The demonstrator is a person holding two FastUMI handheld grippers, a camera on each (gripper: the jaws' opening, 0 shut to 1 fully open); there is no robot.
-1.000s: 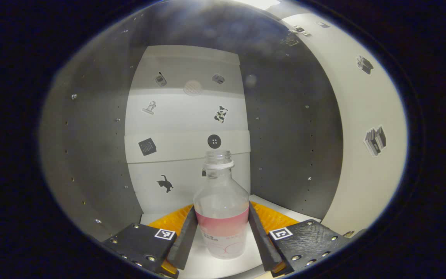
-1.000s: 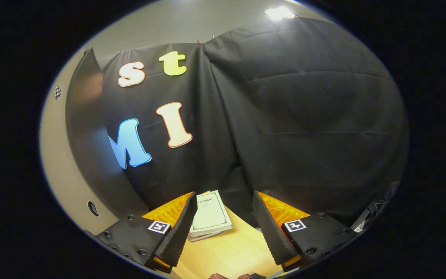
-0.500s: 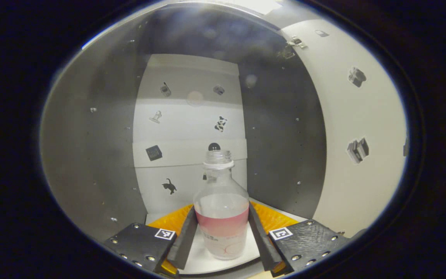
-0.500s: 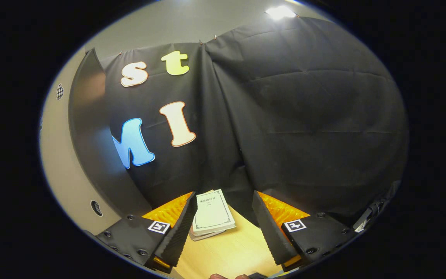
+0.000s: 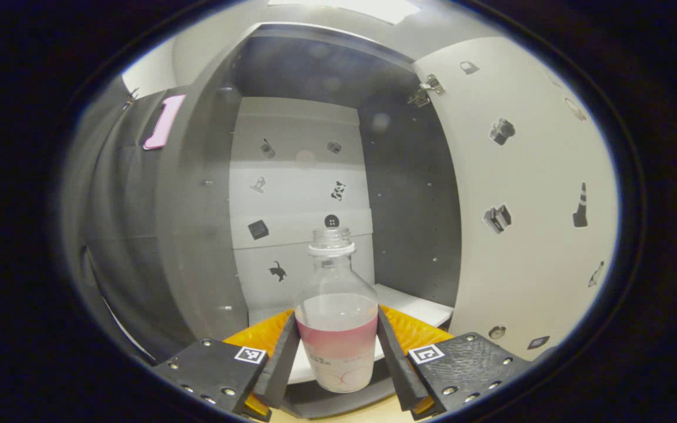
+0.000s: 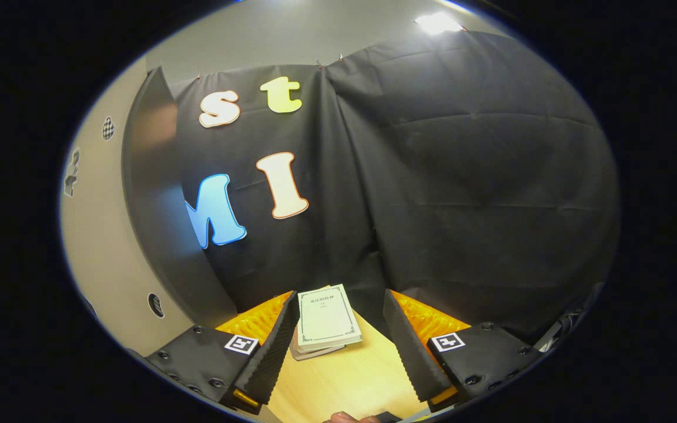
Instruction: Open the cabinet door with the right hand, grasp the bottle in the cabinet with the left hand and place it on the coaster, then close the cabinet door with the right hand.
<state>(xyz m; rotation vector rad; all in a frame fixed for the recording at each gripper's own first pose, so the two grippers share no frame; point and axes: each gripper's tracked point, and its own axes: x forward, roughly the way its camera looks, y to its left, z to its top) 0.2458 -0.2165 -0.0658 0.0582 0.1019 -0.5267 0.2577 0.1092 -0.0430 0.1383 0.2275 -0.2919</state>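
In the left gripper view my left gripper (image 5: 336, 346) is shut on a clear capless bottle (image 5: 335, 320) with a pink label. The bottle hangs upright just outside the cabinet's (image 5: 197, 235) front edge, above its white shelf (image 5: 415, 306). The white cabinet door (image 5: 526, 205) stands swung open on the right, its inner face covered with small stickers. In the right gripper view my right gripper (image 6: 341, 346) is open with nothing between its fingers, held over the wooden table (image 6: 344, 382). The open door's edge (image 6: 150, 223) runs down the left of that view.
A small stack of pale booklets (image 6: 325, 320) lies on the wooden table just beyond my right gripper's fingers. A fingertip of a hand (image 6: 347, 418) shows at the bottom edge of the right gripper view. Stickers dot the cabinet's back panel (image 5: 297, 200).
My left gripper has drawn back out of the cabinet with the bottle held in it; the cabinet interior has receded. The right gripper view has shifted slightly, the booklets sitting a little lower.
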